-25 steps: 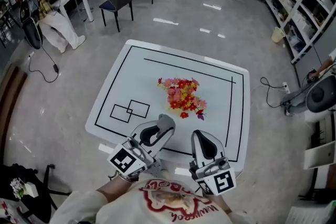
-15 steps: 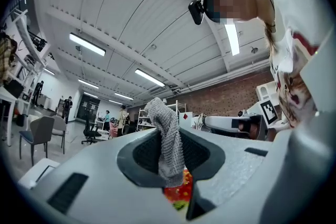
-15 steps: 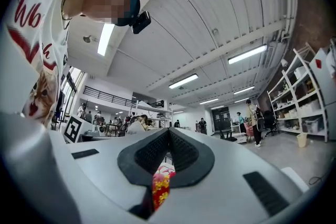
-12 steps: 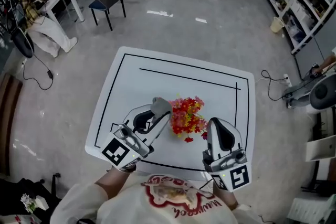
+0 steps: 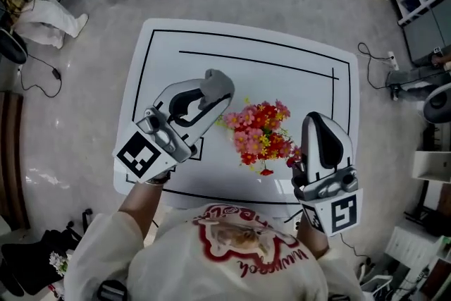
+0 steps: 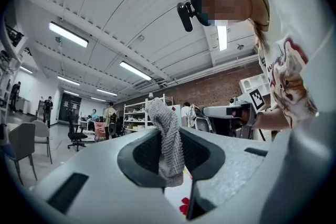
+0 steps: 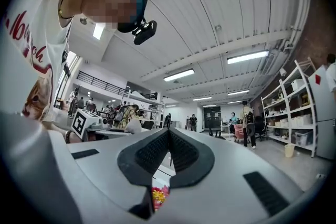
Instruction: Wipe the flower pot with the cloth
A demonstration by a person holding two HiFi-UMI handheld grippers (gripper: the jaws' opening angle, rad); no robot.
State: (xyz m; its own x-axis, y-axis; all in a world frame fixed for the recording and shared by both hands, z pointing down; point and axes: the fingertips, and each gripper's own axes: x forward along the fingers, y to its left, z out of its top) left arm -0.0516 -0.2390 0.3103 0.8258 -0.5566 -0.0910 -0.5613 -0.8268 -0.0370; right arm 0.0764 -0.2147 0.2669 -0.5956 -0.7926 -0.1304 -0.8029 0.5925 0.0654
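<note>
Pinching the grey cloth [image 6: 167, 144], left claw [image 5: 213, 89] hangs near the flowers [image 5: 261, 134]; right claw [image 5: 318, 120] is closed, empty.

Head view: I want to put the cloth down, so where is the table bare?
Bare: the far half of the white black-lined table, beyond the red, pink and yellow flowers. Crowded: the near side, flowers between the left gripper holding a grey knitted cloth and the right gripper.

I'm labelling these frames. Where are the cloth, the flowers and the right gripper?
cloth [image 6: 167, 139]: left gripper view, on its knitted middle between the jaws.
flowers [image 5: 261, 134]: head view, centre of the red bunch.
right gripper [image 7: 168, 131]: right gripper view, where its closed tips meet.
</note>
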